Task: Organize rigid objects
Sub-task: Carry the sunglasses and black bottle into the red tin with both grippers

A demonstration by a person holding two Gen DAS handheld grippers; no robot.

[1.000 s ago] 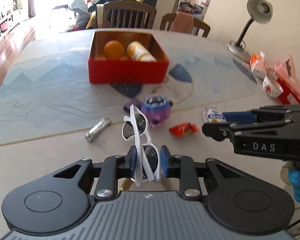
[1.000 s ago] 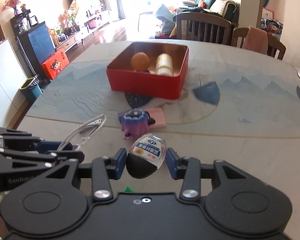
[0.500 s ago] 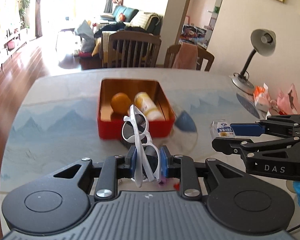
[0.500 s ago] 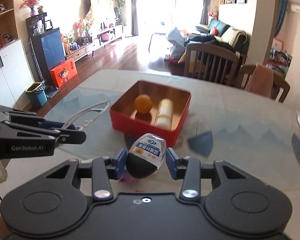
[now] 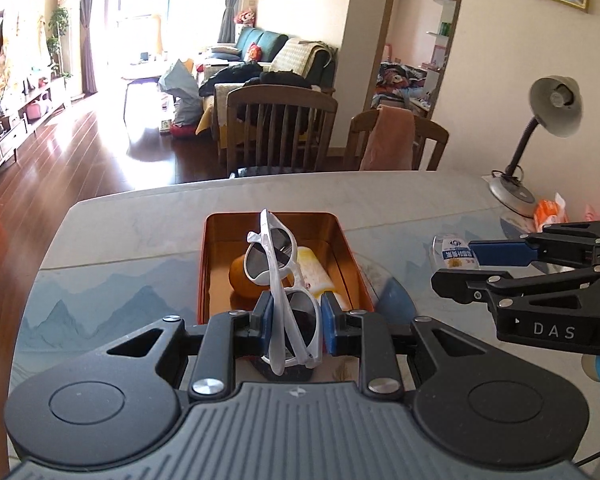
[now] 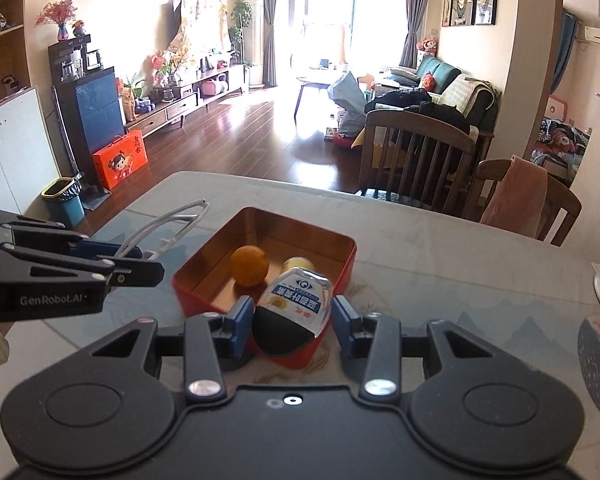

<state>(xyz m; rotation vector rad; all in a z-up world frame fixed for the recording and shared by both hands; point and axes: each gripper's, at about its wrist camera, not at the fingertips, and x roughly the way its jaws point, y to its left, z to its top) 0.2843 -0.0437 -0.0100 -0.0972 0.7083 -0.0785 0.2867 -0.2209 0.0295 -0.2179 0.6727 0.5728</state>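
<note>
So the left gripper [image 5: 293, 316] is clamped on a pair of white plastic sunglasses with dark lenses [image 5: 281, 280]. The blue pads squeeze one lens from both sides, and the rest of the frame sticks up and away, tilted, with the folded arms dangling below the pads. From the right wrist view you can only see the thin white arms [image 6: 168, 224] poking out past the left gripper's black fingers [image 6: 100, 266].

The right gripper [image 6: 294, 318] is gripping a small clear plastic bottle with a black cap and a blue-and-white label [image 6: 296, 312], pinched between its blue pads with the cap end pointing back toward the camera. In the left view the same bottle [image 5: 454, 254] shows at the tip of the right gripper, held up off the table.

Both held items hang in the air, near the red metal tin with a coppery inside [image 6: 204, 300], which sits on the grey table with the blue mountain print [image 5: 112, 292], toward its far edge. Inside the tin sit a round orange fruit [image 6: 249, 266] and a pale yellow cylindrical bottle [image 5: 318, 270], lying side by side and touching or nearly so, toward the tin's near wall.

A grey gooseneck desk lamp [image 5: 540, 136] stands at the table's far right corner.
</note>
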